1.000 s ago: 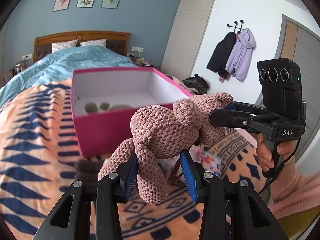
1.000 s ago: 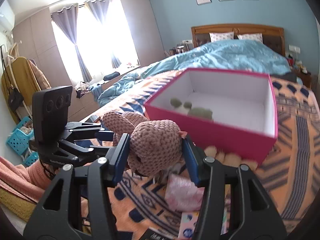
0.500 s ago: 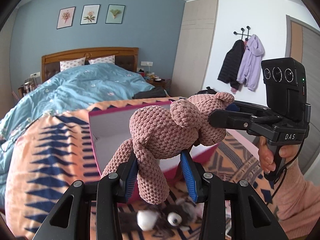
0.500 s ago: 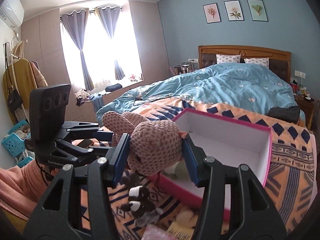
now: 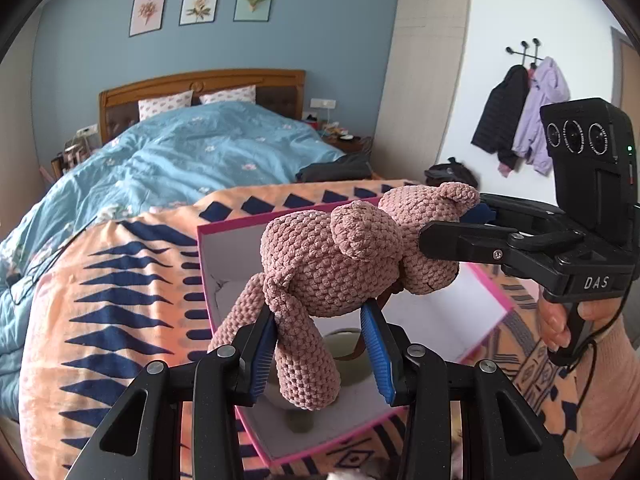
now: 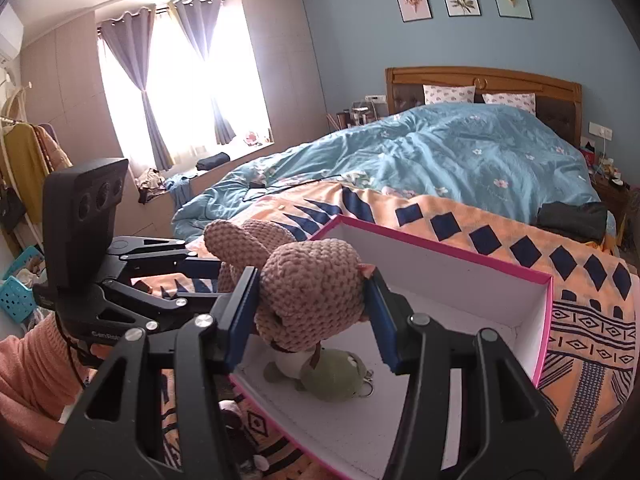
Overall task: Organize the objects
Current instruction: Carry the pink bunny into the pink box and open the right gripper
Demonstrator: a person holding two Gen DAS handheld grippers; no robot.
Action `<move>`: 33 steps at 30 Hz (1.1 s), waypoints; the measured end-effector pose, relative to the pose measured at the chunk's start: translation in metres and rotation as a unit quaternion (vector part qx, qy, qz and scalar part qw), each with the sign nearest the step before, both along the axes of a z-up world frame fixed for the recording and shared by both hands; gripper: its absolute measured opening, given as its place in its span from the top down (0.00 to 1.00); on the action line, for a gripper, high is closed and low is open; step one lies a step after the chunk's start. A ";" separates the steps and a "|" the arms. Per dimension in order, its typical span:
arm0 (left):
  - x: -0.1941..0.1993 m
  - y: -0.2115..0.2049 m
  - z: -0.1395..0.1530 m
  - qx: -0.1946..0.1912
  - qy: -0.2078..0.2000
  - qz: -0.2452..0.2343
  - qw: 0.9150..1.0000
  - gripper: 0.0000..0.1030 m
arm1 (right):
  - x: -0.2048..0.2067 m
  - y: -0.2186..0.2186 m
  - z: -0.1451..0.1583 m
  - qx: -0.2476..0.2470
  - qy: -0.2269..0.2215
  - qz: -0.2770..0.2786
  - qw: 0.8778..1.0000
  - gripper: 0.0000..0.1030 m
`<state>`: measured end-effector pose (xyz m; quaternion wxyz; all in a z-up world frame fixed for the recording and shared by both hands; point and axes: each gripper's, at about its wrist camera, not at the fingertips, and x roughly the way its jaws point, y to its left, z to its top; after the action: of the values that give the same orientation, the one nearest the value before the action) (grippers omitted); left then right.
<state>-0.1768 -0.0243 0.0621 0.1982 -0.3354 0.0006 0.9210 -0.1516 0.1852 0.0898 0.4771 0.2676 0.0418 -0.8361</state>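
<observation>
Both grippers hold one pink crocheted plush animal (image 5: 336, 264) in the air over an open pink box with a white inside (image 6: 544, 320). My left gripper (image 5: 322, 344) is shut on the plush's leg end; its blue pads press the legs from both sides. The right gripper (image 6: 310, 312) is shut on the plush's head (image 6: 312, 288). Each view shows the other gripper beside the toy, held by a hand in a pink sleeve. A green plush toy with a key ring (image 6: 332, 376) lies on the box floor below the head.
The box rests on an orange and navy patterned blanket (image 5: 112, 320) at the foot of a bed with a blue duvet (image 6: 460, 164). A dark furry toy (image 6: 236, 420) lies on the blanket by the box's near corner. Dark folded cloth (image 6: 572, 220) sits at the bed's right edge.
Both grippers have carried the pink plush forward and a little up, from in front of the box to above its open inside. Both grips stayed as they were.
</observation>
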 end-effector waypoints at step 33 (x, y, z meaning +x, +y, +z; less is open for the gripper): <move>-0.057 0.011 -0.041 -0.120 -0.055 0.094 0.987 0.57 | -0.079 -0.049 -0.079 0.155 -0.134 -0.037 0.978 0.46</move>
<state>-0.2335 -0.0128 0.0213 0.0689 -0.4052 0.0683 0.9091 -0.2309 0.1365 0.0107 0.3997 0.4492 0.0961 -0.7932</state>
